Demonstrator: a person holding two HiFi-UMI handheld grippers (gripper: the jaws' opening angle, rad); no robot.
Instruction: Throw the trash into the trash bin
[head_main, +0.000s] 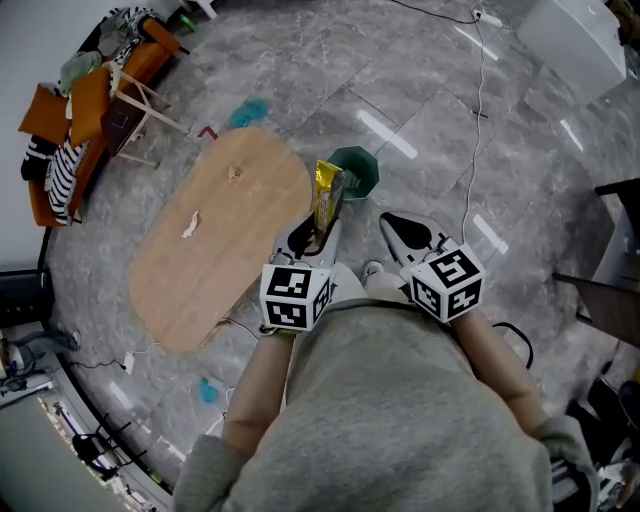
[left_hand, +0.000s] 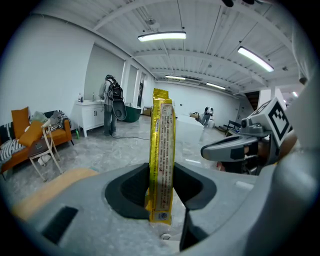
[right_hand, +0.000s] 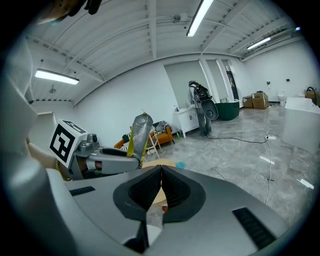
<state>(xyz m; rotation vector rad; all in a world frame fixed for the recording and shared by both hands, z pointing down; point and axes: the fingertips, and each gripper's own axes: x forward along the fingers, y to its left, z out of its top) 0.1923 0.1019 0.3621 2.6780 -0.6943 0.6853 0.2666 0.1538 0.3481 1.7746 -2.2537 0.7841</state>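
two grippers are held out in front of the person, side by side and apart. the left gripper's (left_hand: 162, 187) jaws clamp the lower end of a yellow snack wrapper (left_hand: 161, 145), which stands upright between the pads. the right gripper's (right_hand: 161, 187) jaws are pressed together with nothing between them. in the head view the wrapper's top end shows just beside the rim of the green trash bin (head_main: 362, 166), which stands on the grey tiled floor near the end of the oval wooden table (head_main: 215, 255). a small white scrap (head_main: 189, 226) lies on the tabletop, and a teal item (head_main: 247, 112) lies on the floor past the table's far end. an orange sofa (head_main: 60, 130) stands by the left wall
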